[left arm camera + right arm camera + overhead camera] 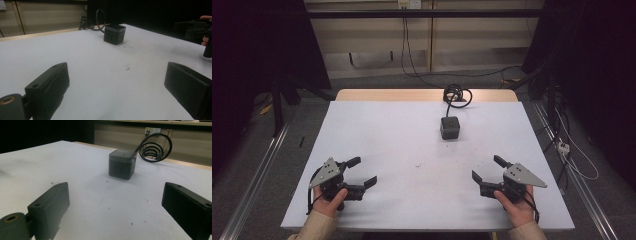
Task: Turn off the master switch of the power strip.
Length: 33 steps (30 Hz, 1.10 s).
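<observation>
I am resting both tools low at the near edge of the white table top (pixel 377 130), one toward each near corner, and I read this as a ready stance: from here each one is facing inward with nothing in the way. My left black two-jaw gripper (pixel 361 171) is lying in my left hand (pixel 331 200) with its jaws spread wide and nothing between them; in the left gripper view only bare white surface is showing in the gap. My right black two-jaw gripper (pixel 488 168) is sitting in my right hand (pixel 515 201) in mirror fashion, jaws equally wide apart and holding nothing.

Moving outward, a few small dark specks (pixel 418 165) are lying on the surface between the two tools, nearer me than the box.

Farther on, the small dark grey plastic cube-shaped socket box (pixel 450 127) is standing upright and square on the table, well apart from both tools. It is sitting beyond the middle and somewhat to the right, so my right gripper is closer to it than my left, and both are pointing roughly toward it. In the right gripper view the cube is appearing ahead between the jaws, slightly left of centre.

Behind it, its coiled black cable (pixel 457 95) is looping at the far edge, I judge bundled to stay clear of the working area.
</observation>
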{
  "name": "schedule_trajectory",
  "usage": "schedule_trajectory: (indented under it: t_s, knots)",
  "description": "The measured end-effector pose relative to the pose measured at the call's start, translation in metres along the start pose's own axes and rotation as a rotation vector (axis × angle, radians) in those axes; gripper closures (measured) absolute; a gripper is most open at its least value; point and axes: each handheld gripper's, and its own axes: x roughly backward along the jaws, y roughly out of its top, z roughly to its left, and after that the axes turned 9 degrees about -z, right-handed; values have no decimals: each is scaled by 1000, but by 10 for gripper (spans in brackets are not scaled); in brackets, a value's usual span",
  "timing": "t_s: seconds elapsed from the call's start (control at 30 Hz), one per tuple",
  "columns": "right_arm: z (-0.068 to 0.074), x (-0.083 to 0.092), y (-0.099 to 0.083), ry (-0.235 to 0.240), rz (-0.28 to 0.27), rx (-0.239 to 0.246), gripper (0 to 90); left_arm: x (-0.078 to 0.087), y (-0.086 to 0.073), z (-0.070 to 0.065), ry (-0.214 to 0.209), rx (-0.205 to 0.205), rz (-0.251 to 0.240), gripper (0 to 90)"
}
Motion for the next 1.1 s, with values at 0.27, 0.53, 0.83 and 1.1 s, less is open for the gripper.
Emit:
schedule_trajectory:
  t_s: [0.27, 0.53, 0.83, 1.1]
  knots:
    - [2, -17, 3, 18, 9, 0, 80, 1, 0, 0, 0, 5, -3, 57]
    - [0, -30, 6, 8, 16, -8, 82, 1, -1, 1, -2, 6, 0, 57]
    - [-4, -39, 8, -6, 27, -21, 86, 0, -1, 1, -1, 6, 0, 57]
    - [-8, -49, 12, -17, 35, -33, 91, 0, -1, 1, -1, 7, -2, 57]
